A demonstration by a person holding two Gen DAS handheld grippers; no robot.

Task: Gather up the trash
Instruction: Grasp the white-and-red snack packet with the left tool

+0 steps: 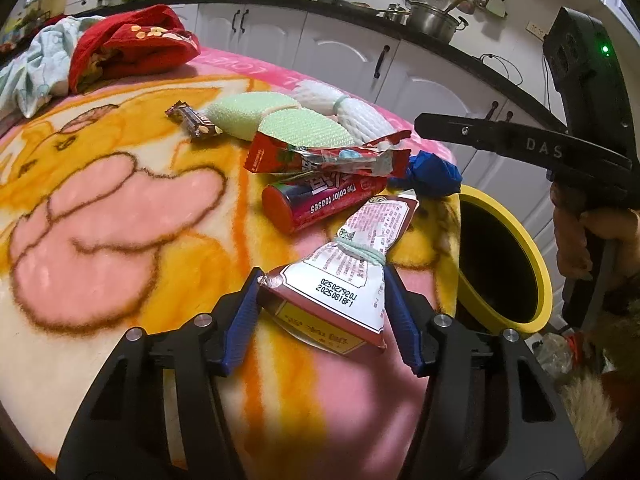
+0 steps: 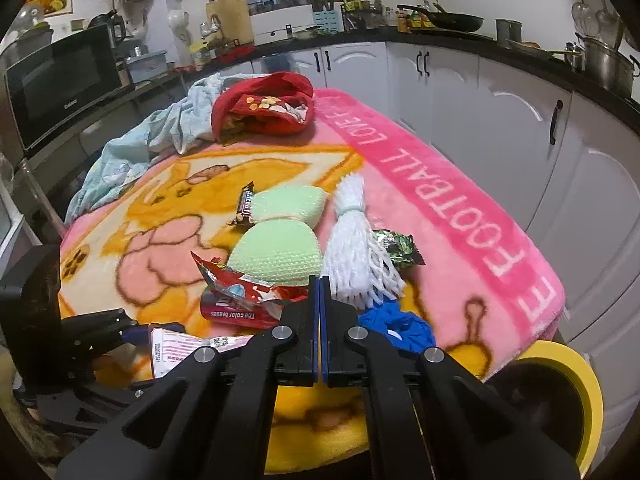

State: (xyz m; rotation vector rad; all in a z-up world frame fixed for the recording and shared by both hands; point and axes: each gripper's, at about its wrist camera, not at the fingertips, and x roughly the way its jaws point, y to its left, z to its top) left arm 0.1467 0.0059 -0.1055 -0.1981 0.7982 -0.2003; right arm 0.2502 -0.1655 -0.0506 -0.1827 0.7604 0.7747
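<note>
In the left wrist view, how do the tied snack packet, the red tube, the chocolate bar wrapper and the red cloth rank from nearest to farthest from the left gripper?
1. Tied snack packet, between the left gripper fingers.
2. Red tube, just beyond it.
3. Chocolate bar wrapper, farther, to the left.
4. Red cloth, at the blanket's far end.

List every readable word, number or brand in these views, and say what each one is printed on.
"02502792QJ" and "20250818F1": white and red snack packet tied with a green band, between the left gripper's jaws.
"The color teases": red cylindrical tube.
"DAS": right gripper's black arm.
"FOOTBALL" and "LOVE": pink border of the cartoon fleece blanket.
"Galanz": black microwave.
Fine print on the packet and the brown candy bar wrapper: too small to read.
</note>
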